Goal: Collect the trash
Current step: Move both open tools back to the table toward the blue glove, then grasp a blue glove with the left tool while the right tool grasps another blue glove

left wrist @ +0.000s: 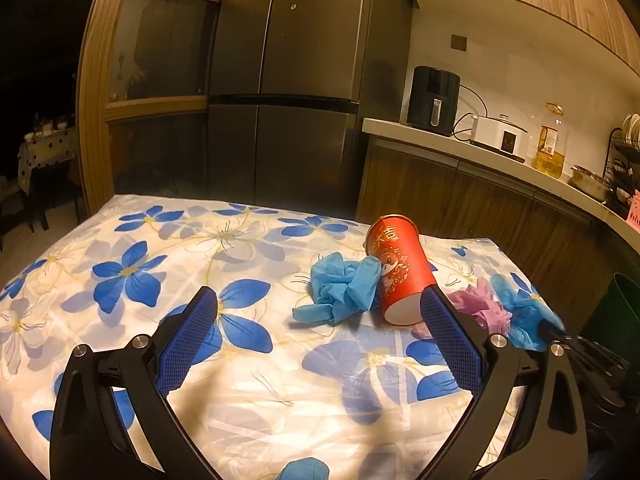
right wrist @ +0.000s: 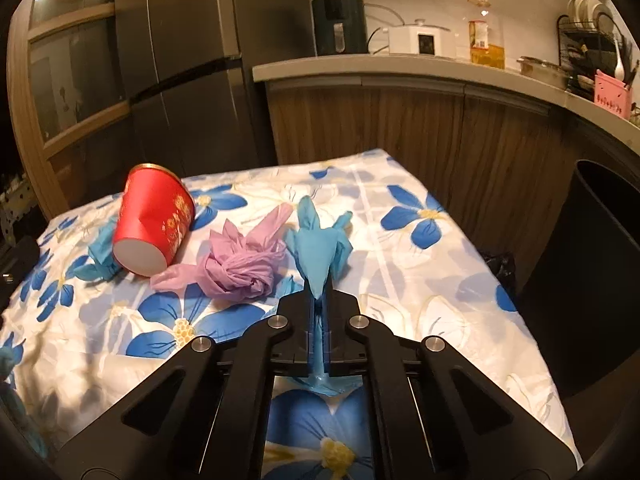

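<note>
right gripper [right wrist: 319, 300] clamps blue glove [right wrist: 318, 240]

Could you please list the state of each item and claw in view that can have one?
Left claw: open, empty.
Right claw: shut on blue glove.
Red paper cup: tipped on its side.
Second blue glove: crumpled, against the cup.
Purple bag: crumpled, knotted.
Dark bin: upright, open.

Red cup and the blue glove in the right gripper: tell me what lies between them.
In the right wrist view, a crumpled purple bag lies between the red cup and the blue glove.
</note>
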The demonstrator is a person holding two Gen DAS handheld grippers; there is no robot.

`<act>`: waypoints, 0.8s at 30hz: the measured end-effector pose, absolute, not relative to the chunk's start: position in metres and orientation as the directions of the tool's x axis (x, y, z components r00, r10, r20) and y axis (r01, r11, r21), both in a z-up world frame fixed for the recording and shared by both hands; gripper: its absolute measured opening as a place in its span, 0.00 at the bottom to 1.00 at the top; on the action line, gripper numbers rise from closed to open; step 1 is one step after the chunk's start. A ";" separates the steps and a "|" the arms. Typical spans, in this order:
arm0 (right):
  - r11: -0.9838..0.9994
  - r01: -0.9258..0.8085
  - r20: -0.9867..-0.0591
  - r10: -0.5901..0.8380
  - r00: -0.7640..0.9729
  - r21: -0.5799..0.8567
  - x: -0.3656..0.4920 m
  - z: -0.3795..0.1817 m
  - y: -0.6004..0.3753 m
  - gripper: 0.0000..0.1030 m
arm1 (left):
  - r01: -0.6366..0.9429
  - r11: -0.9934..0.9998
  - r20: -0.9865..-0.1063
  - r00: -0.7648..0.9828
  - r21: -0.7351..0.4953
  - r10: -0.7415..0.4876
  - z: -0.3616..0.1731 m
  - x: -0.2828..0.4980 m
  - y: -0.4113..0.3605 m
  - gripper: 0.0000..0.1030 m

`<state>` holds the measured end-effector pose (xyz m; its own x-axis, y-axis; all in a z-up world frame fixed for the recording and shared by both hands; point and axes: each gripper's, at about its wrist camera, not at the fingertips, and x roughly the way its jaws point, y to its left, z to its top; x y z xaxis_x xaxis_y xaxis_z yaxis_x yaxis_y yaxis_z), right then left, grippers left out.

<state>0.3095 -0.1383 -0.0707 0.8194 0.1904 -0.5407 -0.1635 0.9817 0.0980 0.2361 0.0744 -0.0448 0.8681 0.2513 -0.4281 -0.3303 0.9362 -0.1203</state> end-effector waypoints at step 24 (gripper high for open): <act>0.970 -0.206 -0.411 0.240 0.879 0.125 0.245 -0.033 -0.154 0.02 | -0.353 0.915 -0.641 0.752 -0.193 0.155 -0.085 0.315 0.106 0.39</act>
